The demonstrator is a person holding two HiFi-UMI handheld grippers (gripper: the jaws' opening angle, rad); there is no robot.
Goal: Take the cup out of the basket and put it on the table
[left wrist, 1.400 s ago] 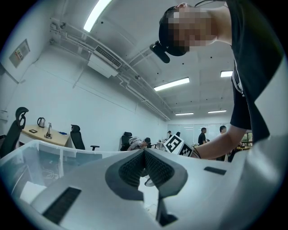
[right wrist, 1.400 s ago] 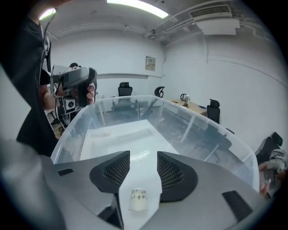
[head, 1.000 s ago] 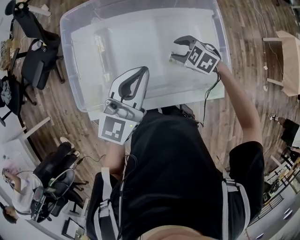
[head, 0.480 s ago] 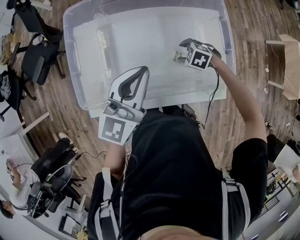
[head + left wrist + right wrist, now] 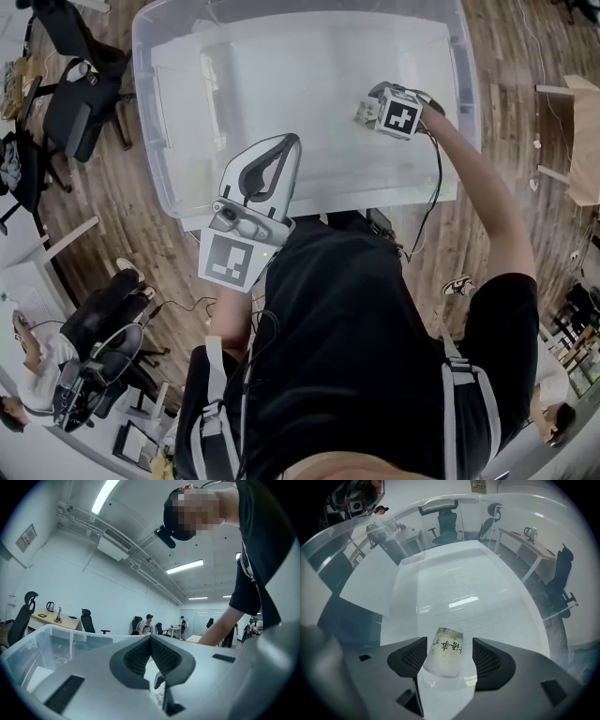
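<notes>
a clear plastic basket [image 5: 150, 112] fills the upper part of the head view, and the right gripper [image 5: 368, 106] reaches into it close to its right wall. its jaws are opening, and between them is a pale, see-through cup [image 5: 445, 651] with dark printed characters, with a gap showing beside the right pad. the left gripper [image 5: 289, 142] hovers over the near edge of the basket, its jaws closed tip to tip with nothing between them.
</notes>
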